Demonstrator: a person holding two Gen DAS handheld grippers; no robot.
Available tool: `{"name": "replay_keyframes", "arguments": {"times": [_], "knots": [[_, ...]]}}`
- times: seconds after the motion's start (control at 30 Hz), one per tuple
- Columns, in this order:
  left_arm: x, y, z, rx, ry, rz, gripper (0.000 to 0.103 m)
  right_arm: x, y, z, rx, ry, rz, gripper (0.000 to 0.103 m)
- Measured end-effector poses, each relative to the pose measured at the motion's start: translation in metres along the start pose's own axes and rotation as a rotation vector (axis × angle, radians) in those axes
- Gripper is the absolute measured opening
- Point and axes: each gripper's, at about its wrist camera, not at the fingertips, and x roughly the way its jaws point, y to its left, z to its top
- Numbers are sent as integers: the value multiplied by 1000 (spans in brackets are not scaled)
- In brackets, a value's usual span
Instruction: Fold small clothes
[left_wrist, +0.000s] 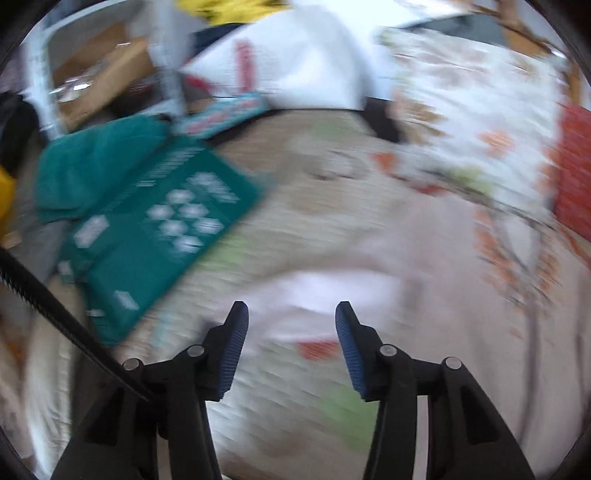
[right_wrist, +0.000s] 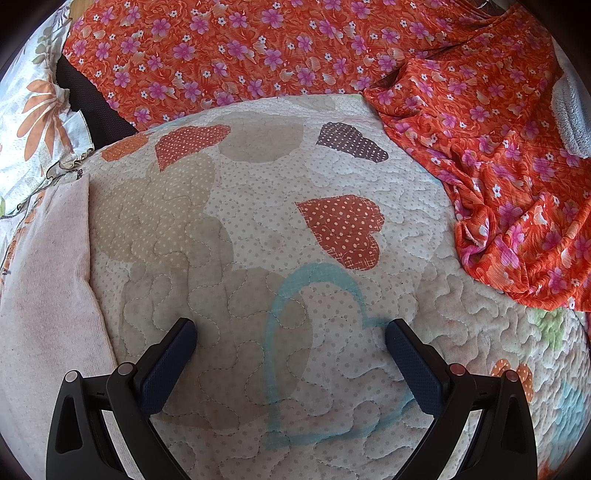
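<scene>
**Right wrist view: pink garment lies off to your left**

The pale pink garment (right_wrist: 44, 280) lies flat on the quilt (right_wrist: 258, 229), its long straight edge running away from you, just left of your right gripper (right_wrist: 290, 334) — wide open, holding nothing. In the blurred left view the same garment (left_wrist: 424, 280) sits ahead of your left gripper (left_wrist: 291, 314), also open and empty, so that hand looks nearer. An orange floral cloth (right_wrist: 480, 147) lies crumpled well to the right.

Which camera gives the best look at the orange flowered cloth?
The right wrist view: the orange flowered cloth lies sharp across the top and right of the quilt. The left wrist view is motion-blurred; only a red-orange patch at its right edge might be it.
</scene>
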Motion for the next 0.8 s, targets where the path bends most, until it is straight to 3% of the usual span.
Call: {"name": "replay_keyframes", "arguments": {"times": [0.1,0.2,0.27,0.47,0.63,0.8], "knots": [[-8,-43,-18,21,43,-158,59,0,0,0,0,0,0,103],[-9,-91,-34,51,115,-320,59,0,0,0,0,0,0,103],[-11,-125,-44,94,133,-386,59,0,0,0,0,0,0,103],[-15,-192,-67,202,140,-445,60,0,0,0,0,0,0,103],[-13,-210,-81,220,182,-477,60,0,0,0,0,0,0,103],[-13,-216,-85,250,166,-446,60,0,0,0,0,0,0,103]]}}
